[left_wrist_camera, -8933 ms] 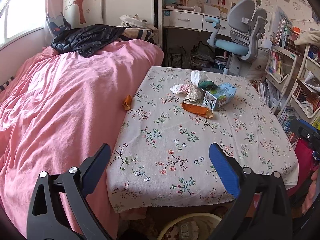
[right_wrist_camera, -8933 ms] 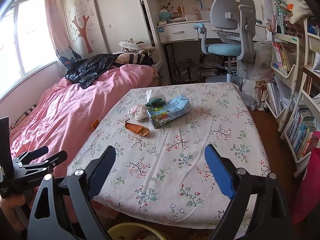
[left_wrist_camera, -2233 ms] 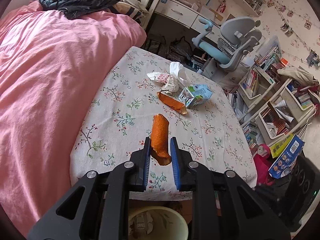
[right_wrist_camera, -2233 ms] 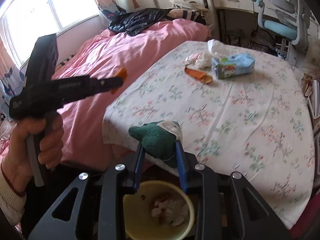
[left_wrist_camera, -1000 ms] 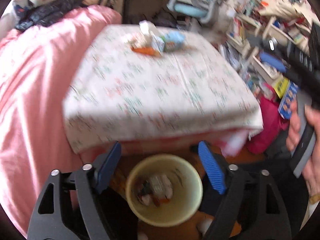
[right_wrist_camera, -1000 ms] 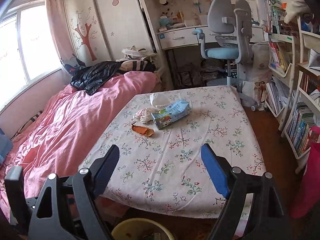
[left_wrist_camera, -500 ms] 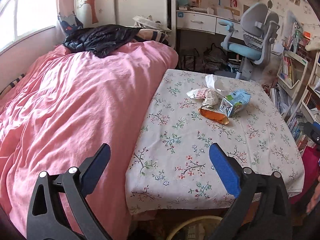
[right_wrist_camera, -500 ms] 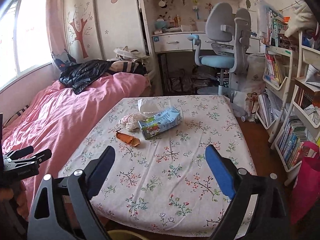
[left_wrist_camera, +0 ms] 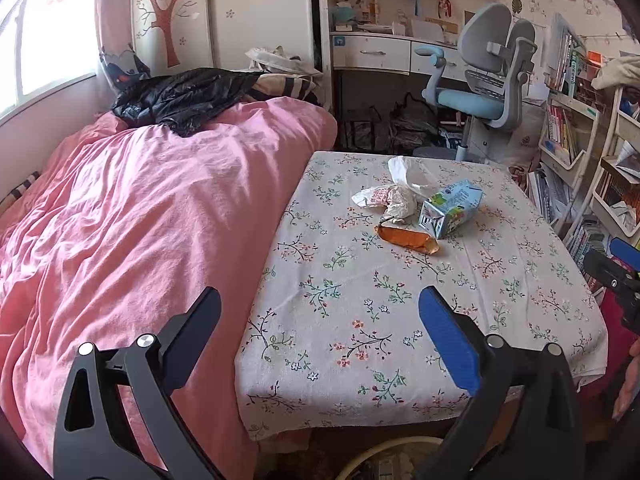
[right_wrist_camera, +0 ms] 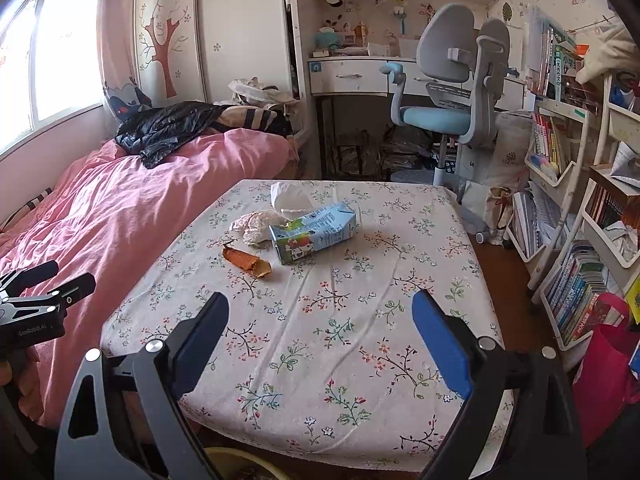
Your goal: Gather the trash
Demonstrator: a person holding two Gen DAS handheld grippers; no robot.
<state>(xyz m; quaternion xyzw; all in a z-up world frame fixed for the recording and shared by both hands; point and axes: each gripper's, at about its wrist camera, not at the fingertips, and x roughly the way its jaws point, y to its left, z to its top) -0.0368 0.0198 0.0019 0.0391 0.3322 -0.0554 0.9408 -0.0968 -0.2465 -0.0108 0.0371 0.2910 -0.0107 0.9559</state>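
Both the left gripper (left_wrist_camera: pixel 320 332) and right gripper (right_wrist_camera: pixel 320 328) have just been opening; jaws stand wide, nothing between them. Well ahead of the fingers, on the floral tablecloth (right_wrist_camera: pixel 320 320), lie an orange wrapper (right_wrist_camera: pixel 247 262), blue milk carton (right_wrist_camera: pixel 314 232) and crumpled white paper (right_wrist_camera: pixel 252 226)

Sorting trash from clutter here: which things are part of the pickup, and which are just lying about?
Trash job: orange peel, milk carton, crumpled wrapper, white tissue, bin.

Lying about: black jacket, desk chair, books, red bag.
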